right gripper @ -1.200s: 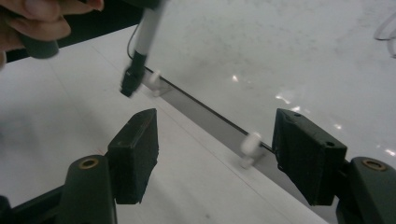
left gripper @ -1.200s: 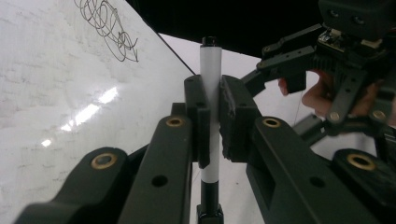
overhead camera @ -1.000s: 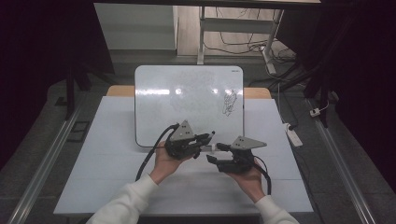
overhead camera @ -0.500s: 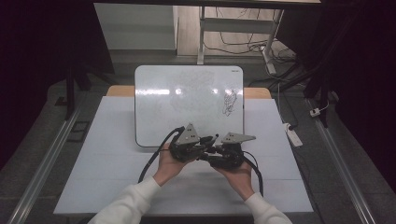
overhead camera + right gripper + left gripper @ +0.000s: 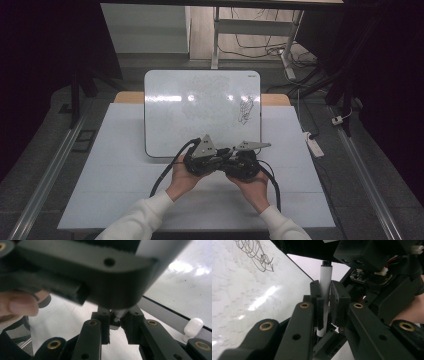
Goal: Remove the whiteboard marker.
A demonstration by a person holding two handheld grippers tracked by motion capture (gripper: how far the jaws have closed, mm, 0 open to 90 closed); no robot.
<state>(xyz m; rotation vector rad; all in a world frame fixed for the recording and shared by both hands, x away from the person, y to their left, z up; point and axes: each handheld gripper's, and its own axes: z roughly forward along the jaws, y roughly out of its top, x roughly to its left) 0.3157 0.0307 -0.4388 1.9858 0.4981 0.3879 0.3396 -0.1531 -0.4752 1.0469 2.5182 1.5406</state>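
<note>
A white marker (image 5: 325,287) with a dark end stands between the jaws of my left gripper (image 5: 325,298), which is shut on its barrel. My right gripper (image 5: 117,323) faces it nose to nose, and its jaws have just been closing on the marker's end (image 5: 116,318). In the high view both hands hold the left gripper (image 5: 202,159) and the right gripper (image 5: 244,162) pressed together just in front of the whiteboard (image 5: 200,105). The board lies flat and carries a dark scribble (image 5: 246,109) near its right edge.
The board rests on a white-covered table (image 5: 100,165). A white power strip (image 5: 314,144) lies off the table's right side. A small white rounded knob (image 5: 193,327) sits by the board's dark edge. Cables trail from both grippers toward the person.
The right gripper has moved left to meet the left gripper, and the two now touch at their tips. Its jaws have narrowed onto the marker's end.
</note>
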